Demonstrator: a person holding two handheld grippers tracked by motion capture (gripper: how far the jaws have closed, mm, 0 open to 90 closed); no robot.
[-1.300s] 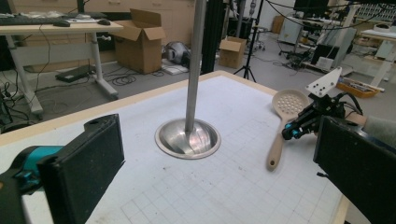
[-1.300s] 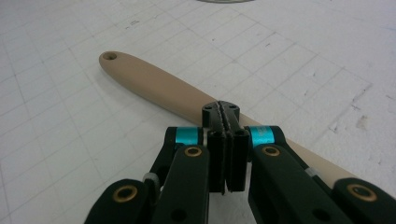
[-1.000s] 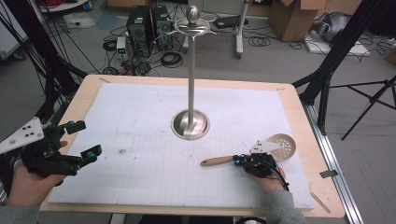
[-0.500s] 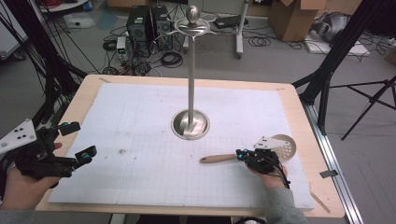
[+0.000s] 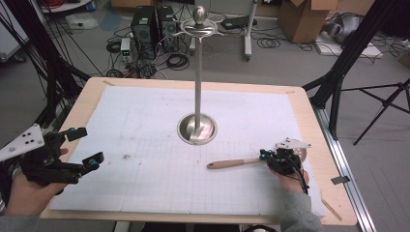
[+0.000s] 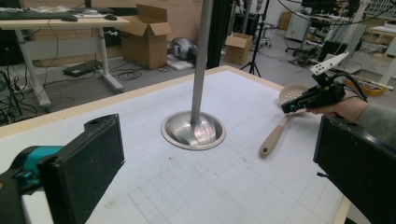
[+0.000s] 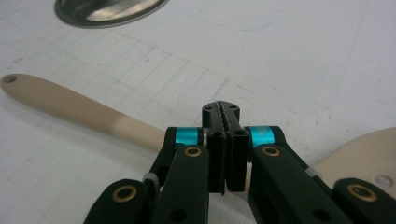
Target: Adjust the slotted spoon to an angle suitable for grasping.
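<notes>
At bench right edge, we see slotted spoon (image 5: 241,162) lying flat, long axis left-right, handle toward stand base (image 5: 197,129). Right gripper (image 5: 274,157) above neck, fingers pressed together, nearer; left gripper (image 5: 84,146) well apart, fingers spread.

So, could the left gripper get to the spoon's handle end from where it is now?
Probably yes. The left gripper is open at the table's near left, and bare mat lies between it and the wooden handle of the slotted spoon; the metal stand sits farther back. The right gripper, fingers together, sits over the spoon's neck.
</notes>
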